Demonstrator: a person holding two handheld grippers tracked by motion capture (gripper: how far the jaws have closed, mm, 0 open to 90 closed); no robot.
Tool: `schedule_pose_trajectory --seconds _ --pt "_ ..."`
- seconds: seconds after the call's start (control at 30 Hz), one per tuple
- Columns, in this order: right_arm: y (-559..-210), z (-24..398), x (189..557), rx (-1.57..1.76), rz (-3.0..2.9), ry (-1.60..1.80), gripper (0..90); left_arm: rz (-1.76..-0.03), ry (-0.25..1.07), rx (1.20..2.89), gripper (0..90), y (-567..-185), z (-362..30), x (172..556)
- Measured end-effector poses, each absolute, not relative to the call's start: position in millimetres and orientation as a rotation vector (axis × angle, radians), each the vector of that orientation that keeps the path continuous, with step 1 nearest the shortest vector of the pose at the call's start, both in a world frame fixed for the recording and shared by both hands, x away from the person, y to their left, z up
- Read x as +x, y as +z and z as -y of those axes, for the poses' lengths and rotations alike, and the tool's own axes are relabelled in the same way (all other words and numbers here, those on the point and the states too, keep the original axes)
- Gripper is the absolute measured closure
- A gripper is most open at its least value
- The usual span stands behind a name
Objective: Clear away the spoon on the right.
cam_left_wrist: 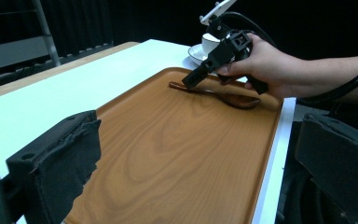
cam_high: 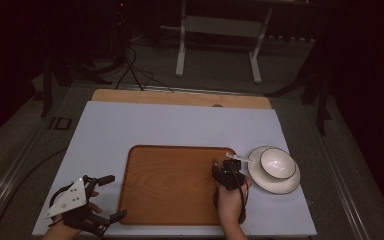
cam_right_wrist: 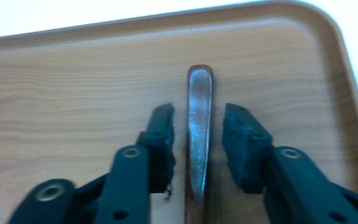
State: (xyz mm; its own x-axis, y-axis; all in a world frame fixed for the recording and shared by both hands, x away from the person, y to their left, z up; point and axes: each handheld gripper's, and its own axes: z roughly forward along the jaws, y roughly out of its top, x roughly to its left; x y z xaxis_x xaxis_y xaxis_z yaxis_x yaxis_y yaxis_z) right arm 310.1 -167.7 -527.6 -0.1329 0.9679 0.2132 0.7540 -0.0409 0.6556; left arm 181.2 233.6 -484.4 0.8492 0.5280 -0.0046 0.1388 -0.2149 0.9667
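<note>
A dark wooden spoon (cam_right_wrist: 199, 93) lies on the wooden tray (cam_right_wrist: 74, 93), near the tray's right edge (cam_high: 230, 155). My right gripper (cam_right_wrist: 199, 114) is open, one jaw on each side of the spoon's handle, with a small gap on both sides. From the left gripper view, the spoon (cam_left_wrist: 228, 97) lies flat under the right gripper (cam_left_wrist: 193, 79) and the hand that holds it. My left gripper (cam_high: 116, 196) stands wide open with nothing between its jaws, at the tray's front left corner on the white table.
A white bowl (cam_high: 277, 164) sits on a white plate (cam_high: 275, 187) just right of the tray. The tray's middle (cam_high: 170, 185) is bare. The white tabletop (cam_high: 180, 125) reaches back to a wooden strip; beyond it stand a metal frame and cables on the floor.
</note>
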Motion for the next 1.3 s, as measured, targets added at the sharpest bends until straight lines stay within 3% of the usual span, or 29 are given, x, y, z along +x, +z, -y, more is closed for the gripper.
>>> schedule_pose_trajectory --seconds 0.57,1.3 --pt "-495 167 306 1.619 -2.08 1.106 22.1 -0.507 0.385 1.78 1.1 -484 -232 181" --pt "-459 180 289 1.395 -2.182 1.218 18.9 -0.518 0.38 1.785 1.1 -486 -231 182"
